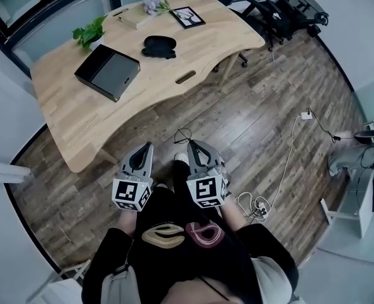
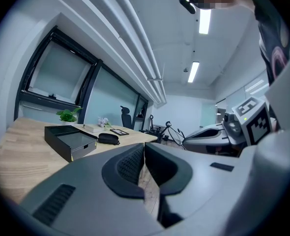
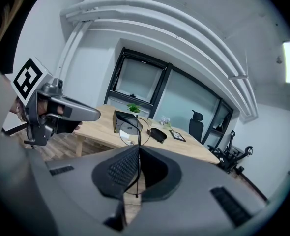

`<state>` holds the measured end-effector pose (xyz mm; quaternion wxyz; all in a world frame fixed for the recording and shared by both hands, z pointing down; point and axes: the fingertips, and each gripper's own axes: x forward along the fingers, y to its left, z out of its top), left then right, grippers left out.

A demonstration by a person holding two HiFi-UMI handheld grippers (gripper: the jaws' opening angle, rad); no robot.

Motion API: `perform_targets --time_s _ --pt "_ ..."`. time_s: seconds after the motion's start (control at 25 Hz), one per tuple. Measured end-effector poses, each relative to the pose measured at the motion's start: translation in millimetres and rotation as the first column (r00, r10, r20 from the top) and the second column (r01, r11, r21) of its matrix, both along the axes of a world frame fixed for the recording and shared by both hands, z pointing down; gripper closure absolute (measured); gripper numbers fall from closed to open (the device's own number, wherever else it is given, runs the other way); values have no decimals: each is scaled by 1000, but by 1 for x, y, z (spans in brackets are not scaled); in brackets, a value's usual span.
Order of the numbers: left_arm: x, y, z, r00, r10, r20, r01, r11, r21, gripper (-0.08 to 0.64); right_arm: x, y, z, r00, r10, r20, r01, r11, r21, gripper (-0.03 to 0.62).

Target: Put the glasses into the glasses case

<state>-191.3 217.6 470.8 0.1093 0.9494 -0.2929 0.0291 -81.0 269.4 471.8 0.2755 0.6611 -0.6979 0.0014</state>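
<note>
The black oval glasses case lies shut on the wooden table, well ahead of me; it also shows in the gripper views. My right gripper is shut on thin wire-framed glasses, whose lens sticks up past the jaw tips. My left gripper hangs beside it, shut, with nothing between its jaws. Both are held over the wood floor in front of my body, short of the table's near edge.
A black open box sits on the table left of the case. A plant, flowers and a picture frame stand at the far edge. Exercise equipment stands beyond the table; cables trail on the floor to the right.
</note>
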Motion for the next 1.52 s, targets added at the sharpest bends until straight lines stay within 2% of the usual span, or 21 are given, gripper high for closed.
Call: perform_targets --time_s 0.36,0.72,1.16,1.52 --pt "0 -39 2 996 -81 23 81 997 7 541 9 -49 4 997 -73 15 73 997 10 580" --pt "25 -102 9 981 -185 52 187 982 -23 541 49 -121 21 985 -169 16 170 984 -45 580" --pt "90 -169 -2 965 -252 67 253 967 -19 541 94 -210 17 953 -302 37 304 952 -42 580" --pt "142 -214 4 953 -295 68 298 954 -32 541 140 -262 18 932 -360 39 362 932 -39 580"
